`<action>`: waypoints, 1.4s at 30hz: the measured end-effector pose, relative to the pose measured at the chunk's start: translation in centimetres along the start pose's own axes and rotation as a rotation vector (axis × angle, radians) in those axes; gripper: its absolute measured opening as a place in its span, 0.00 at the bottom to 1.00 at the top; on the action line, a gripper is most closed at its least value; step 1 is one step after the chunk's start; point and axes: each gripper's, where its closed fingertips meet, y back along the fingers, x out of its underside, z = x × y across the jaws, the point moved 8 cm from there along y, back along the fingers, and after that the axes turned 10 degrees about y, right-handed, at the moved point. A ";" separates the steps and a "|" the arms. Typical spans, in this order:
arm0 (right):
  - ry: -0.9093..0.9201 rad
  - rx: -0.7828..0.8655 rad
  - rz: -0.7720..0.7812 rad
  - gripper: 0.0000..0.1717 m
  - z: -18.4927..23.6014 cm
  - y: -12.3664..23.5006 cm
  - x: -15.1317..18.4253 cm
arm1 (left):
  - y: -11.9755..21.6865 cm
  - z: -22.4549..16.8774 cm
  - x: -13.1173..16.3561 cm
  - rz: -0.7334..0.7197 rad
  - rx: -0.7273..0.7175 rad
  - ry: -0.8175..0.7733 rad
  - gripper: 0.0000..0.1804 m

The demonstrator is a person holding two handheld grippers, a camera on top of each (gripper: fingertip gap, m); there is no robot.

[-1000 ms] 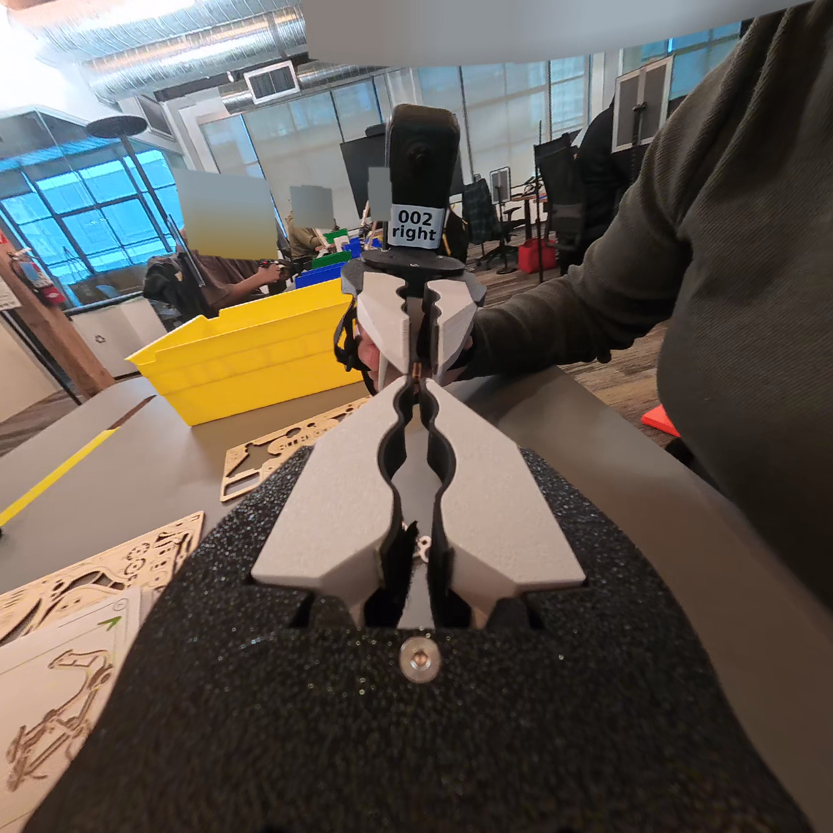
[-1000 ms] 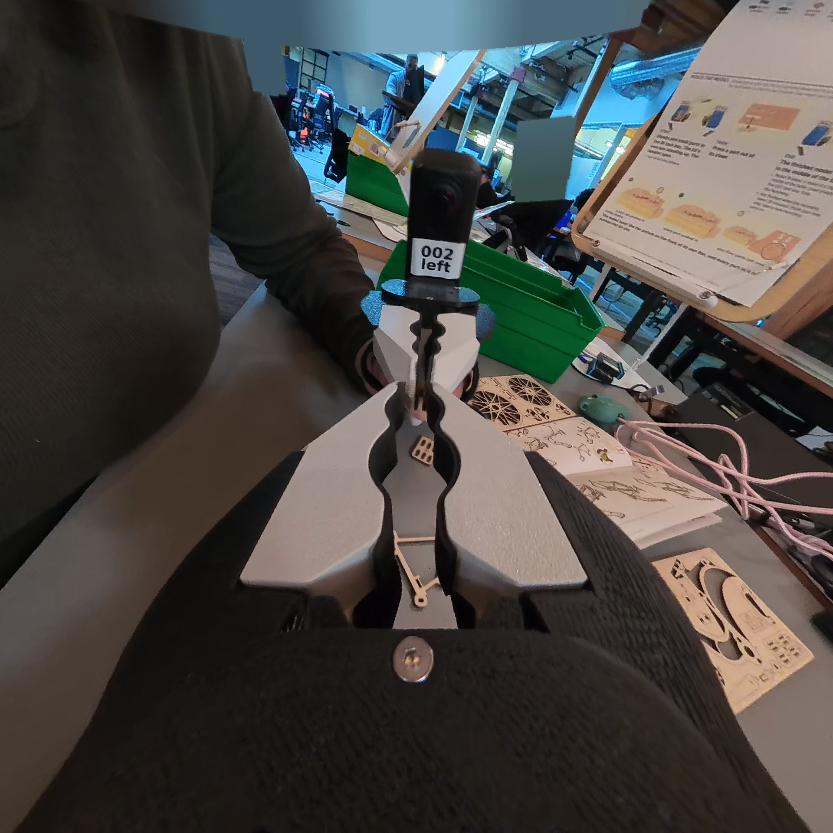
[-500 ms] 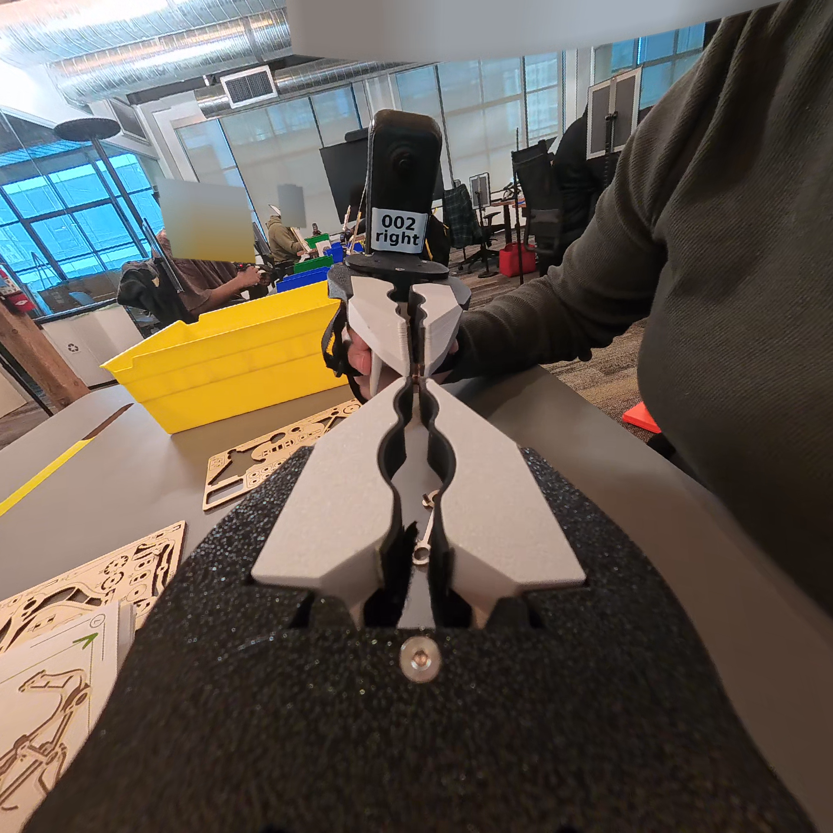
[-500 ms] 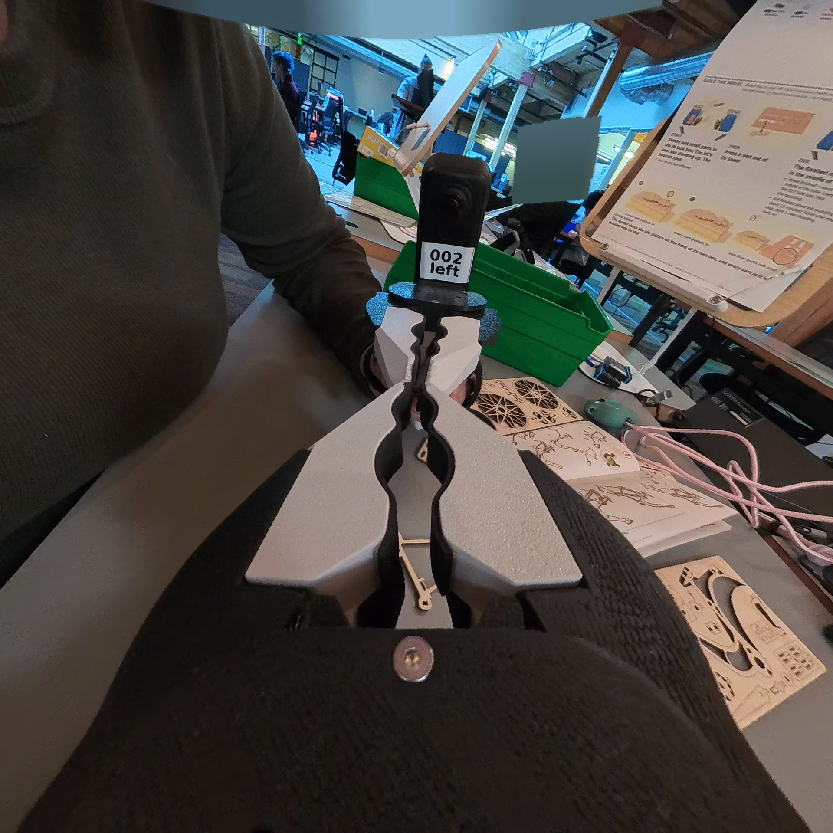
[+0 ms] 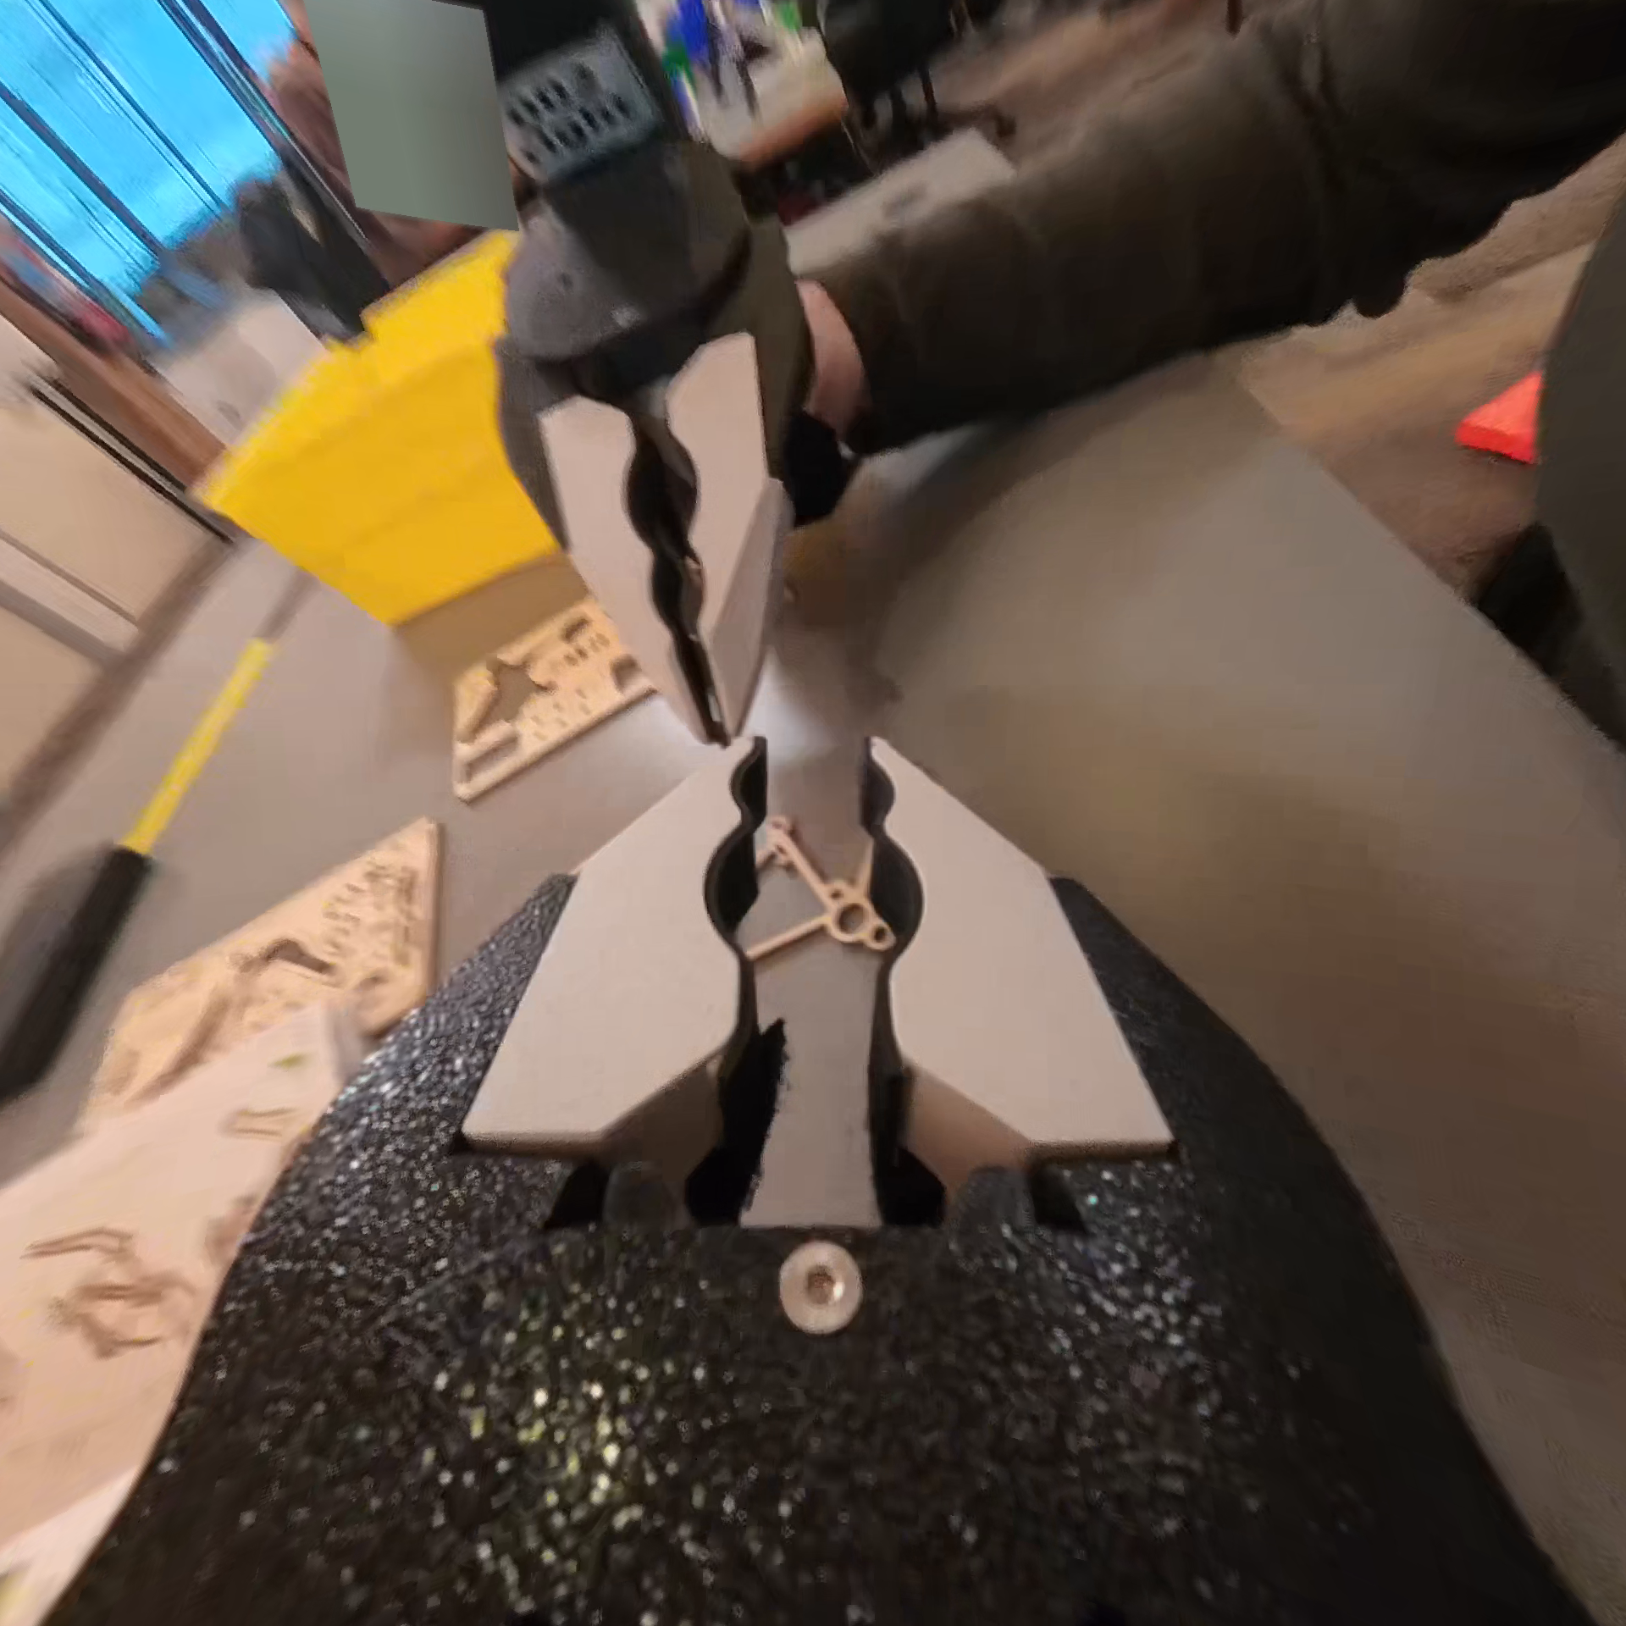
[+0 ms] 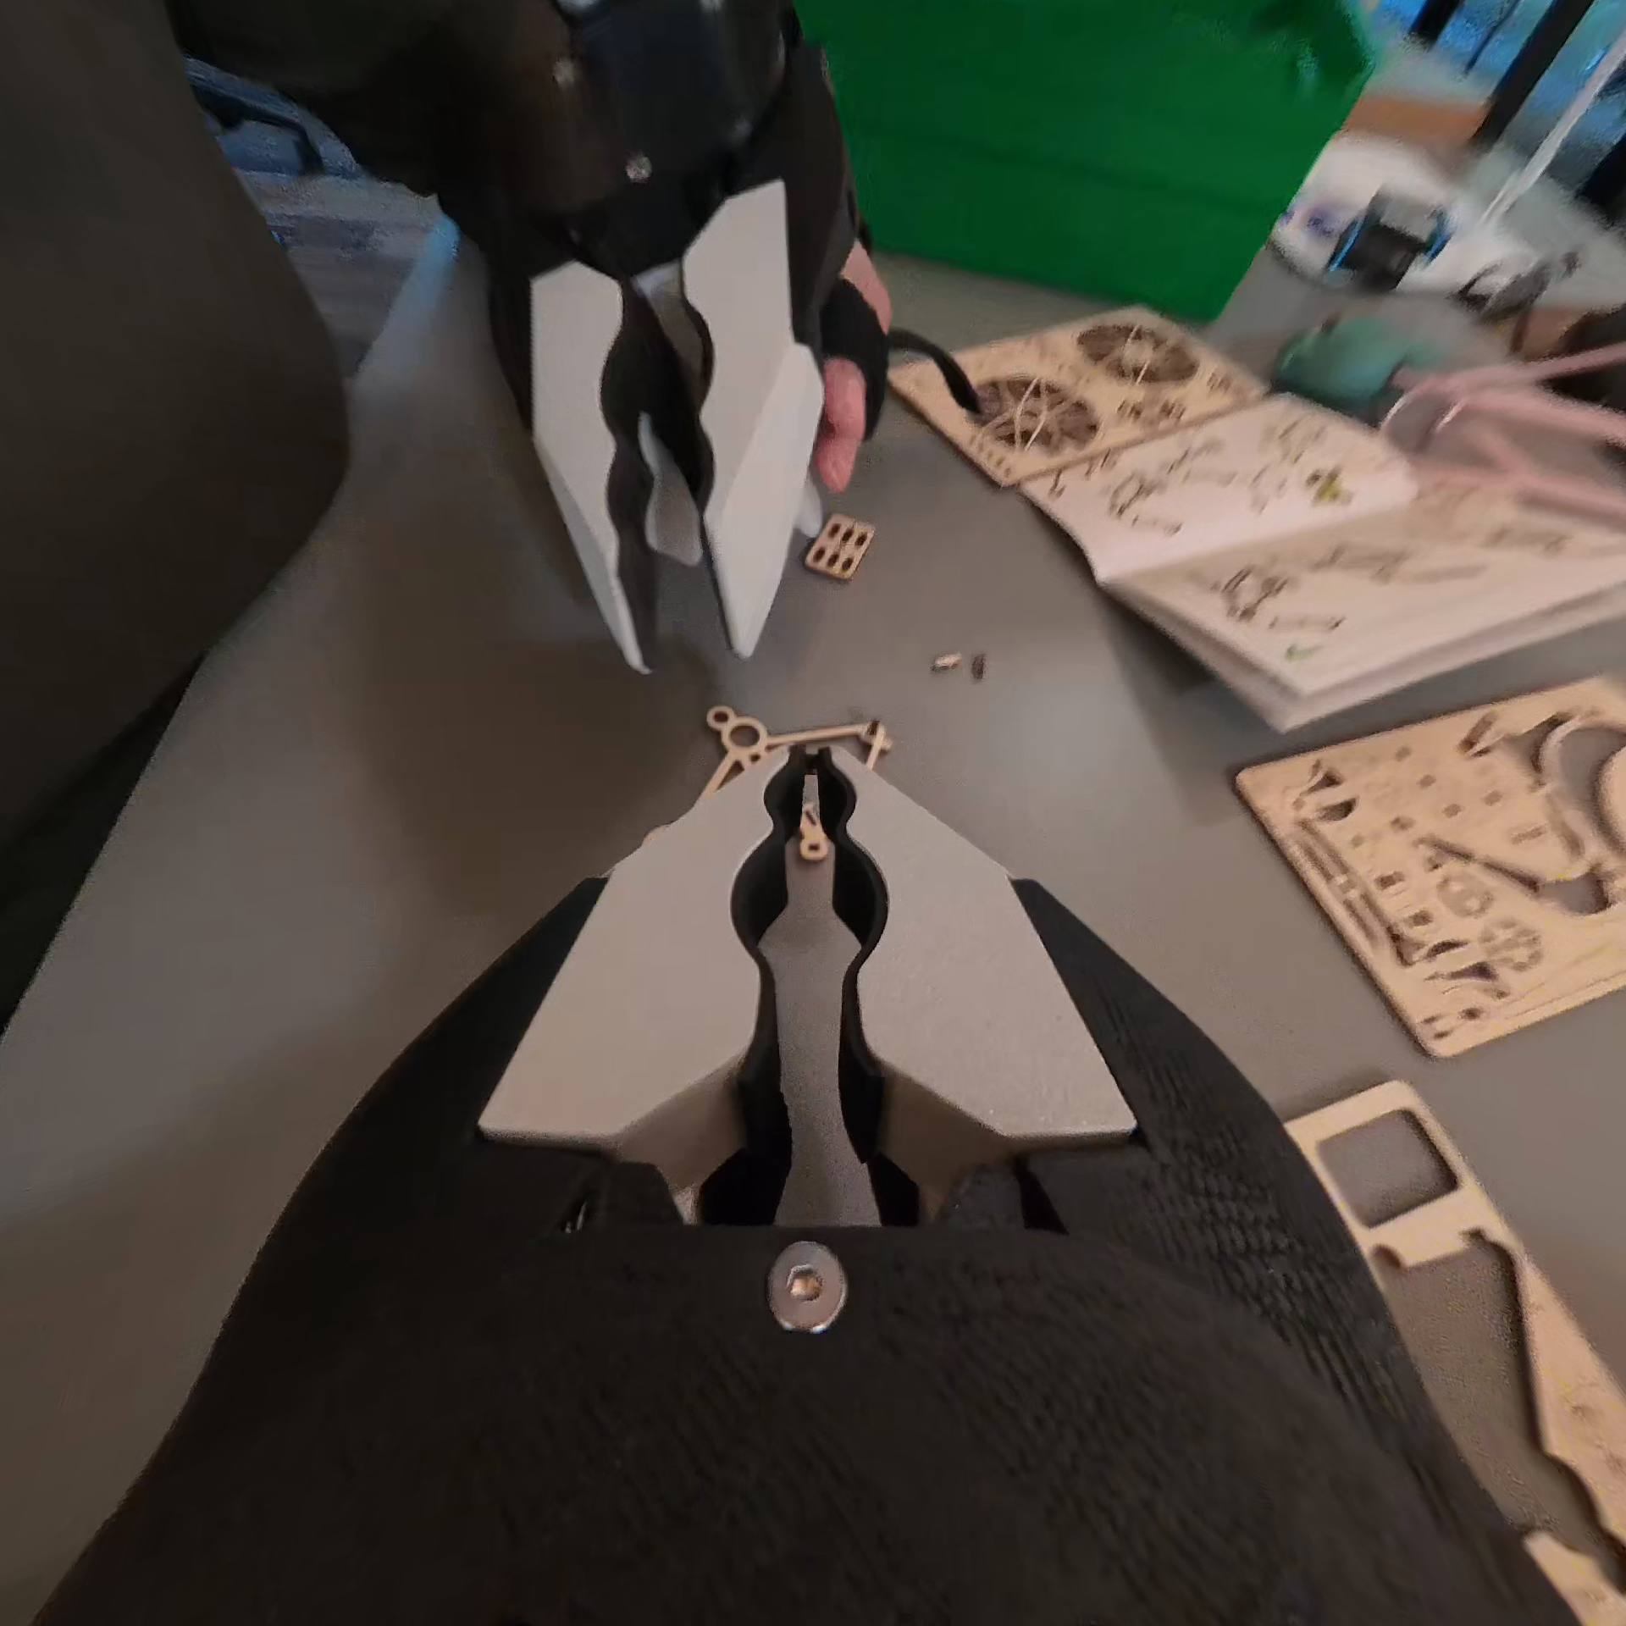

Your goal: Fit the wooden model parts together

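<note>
My right gripper (image 6: 809,758) is shut on a thin wooden frame part (image 6: 743,732). The part's ringed end sticks out past the fingertips just above the grey table (image 6: 1056,792). One strip of it (image 6: 814,845) hangs inside the jaws. My left gripper (image 5: 814,748) is open. The frame part (image 5: 849,919) shows in the gap between its fingers, and the pads do not press on it. In the right wrist view the left gripper (image 6: 691,655) points down just beyond the frame. In the left wrist view the right gripper (image 5: 714,735) is shut, close to my left fingertips.
A small wooden grid piece (image 6: 840,545) and two tiny bits (image 6: 959,662) lie near the left gripper. Punched wooden sheets (image 6: 1452,862) and an open booklet (image 6: 1320,545) lie to the right, with a green bin (image 6: 1056,132) behind. A yellow bin (image 5: 378,493) and more sheets (image 5: 545,695) lie on the other side.
My left gripper has opened and let go of the frame's ringed end. My right gripper stays shut on the frame. Both grippers have tipped down towards the table, and the views are blurred.
</note>
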 end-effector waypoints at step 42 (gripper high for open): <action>-0.186 -0.111 0.163 0.01 -0.3 -2.0 2.3 | -1.4 1.3 3.1 0.308 0.130 0.359 0.05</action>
